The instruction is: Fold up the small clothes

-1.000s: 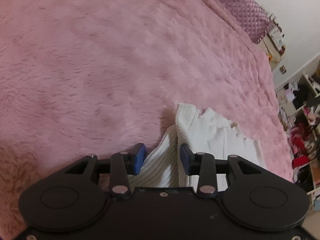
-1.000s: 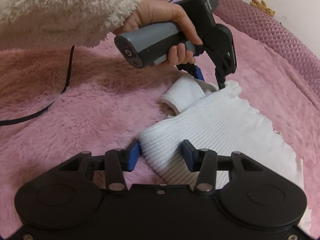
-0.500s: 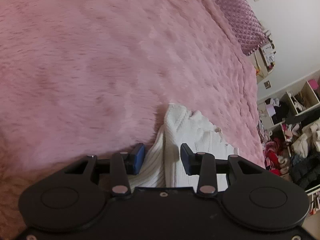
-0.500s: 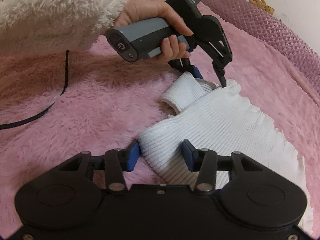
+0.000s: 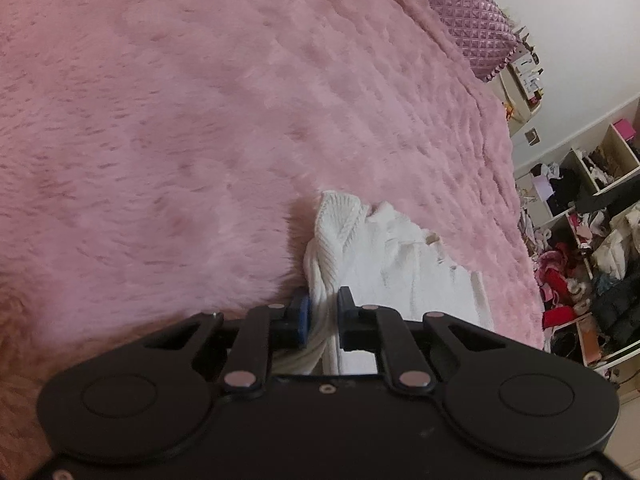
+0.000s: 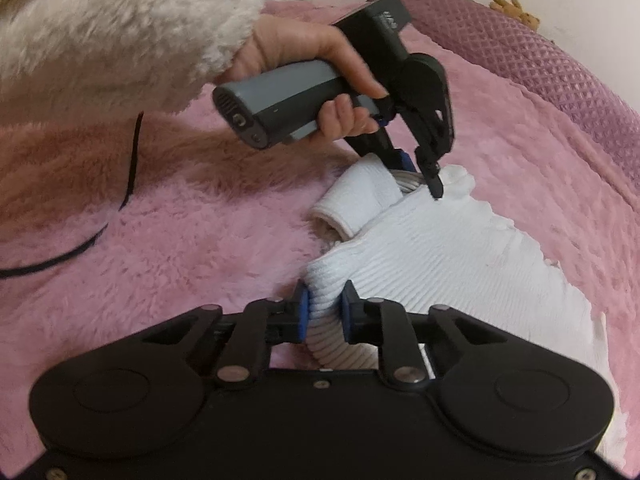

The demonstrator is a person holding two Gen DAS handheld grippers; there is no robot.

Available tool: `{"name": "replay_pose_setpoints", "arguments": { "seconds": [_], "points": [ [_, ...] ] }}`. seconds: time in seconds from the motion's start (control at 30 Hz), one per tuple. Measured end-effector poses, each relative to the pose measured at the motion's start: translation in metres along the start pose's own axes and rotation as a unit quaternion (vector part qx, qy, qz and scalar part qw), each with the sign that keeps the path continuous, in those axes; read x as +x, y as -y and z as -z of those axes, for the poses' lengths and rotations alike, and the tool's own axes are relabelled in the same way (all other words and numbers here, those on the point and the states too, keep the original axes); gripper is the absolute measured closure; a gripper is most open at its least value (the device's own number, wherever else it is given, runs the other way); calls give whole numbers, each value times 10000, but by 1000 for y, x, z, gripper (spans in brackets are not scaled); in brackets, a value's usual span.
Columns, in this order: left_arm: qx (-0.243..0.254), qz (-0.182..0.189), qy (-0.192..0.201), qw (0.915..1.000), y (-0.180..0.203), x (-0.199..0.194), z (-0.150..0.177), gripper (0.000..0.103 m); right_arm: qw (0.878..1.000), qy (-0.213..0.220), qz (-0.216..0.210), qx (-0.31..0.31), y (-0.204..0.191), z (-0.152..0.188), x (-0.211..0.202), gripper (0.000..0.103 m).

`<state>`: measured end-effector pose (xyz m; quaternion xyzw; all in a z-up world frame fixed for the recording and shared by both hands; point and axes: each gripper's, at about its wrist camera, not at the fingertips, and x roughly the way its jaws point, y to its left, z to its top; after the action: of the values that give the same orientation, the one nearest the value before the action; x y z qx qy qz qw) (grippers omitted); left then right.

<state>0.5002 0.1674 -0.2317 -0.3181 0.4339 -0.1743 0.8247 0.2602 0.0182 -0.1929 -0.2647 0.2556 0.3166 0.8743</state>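
A small white ribbed knit sweater (image 6: 440, 256) lies partly folded on a pink fluffy blanket (image 6: 180, 248). My right gripper (image 6: 324, 312) is shut on the near folded corner of the sweater. My left gripper (image 5: 322, 314) is shut on the sweater's far edge (image 5: 384, 256); in the right wrist view it (image 6: 420, 172) pinches the cloth beside a rolled sleeve cuff (image 6: 360, 196).
The pink blanket (image 5: 200, 120) covers the bed, with a quilted purple headboard cushion (image 6: 540, 68) along the far side. A black cable (image 6: 80, 240) lies on the blanket at the left. Cluttered shelves (image 5: 580, 240) stand past the bed's edge.
Both grippers were open around the sweater's edges and have closed on the cloth. The left gripper has tilted and shifted slightly.
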Motion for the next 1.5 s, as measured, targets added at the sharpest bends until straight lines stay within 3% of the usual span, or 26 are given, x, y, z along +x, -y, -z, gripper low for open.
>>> {"name": "replay_pose_setpoints", "arguments": {
  "seconds": [0.23, 0.5, 0.7, 1.03, 1.33, 1.5],
  "points": [
    [122, 186, 34, 9997, 32, -4, -8, 94, 9986, 298, 140, 416, 16, -4, -20, 91],
    [427, 392, -83, 9983, 106, 13, -16, 95, 9875, 650, 569, 1317, 61, 8, -59, 91],
    [628, 460, -277, 9966, 165, 50, -12, 95, 9708, 692, 865, 2127, 101, 34, -84, 91],
    [748, 496, -688, 9936, 228, 130, 17, 95, 9416, 403, 1292, 3083, 142, 88, -103, 92],
    [845, 359, -967, 9911, 252, 189, 46, 96, 9153, 166, 1405, 3770, 161, 125, -103, 92],
    [1075, 97, -975, 9894, 257, 207, 58, 94, 8997, 50, 1281, 4173, 166, 143, -98, 91]
  ]
}}
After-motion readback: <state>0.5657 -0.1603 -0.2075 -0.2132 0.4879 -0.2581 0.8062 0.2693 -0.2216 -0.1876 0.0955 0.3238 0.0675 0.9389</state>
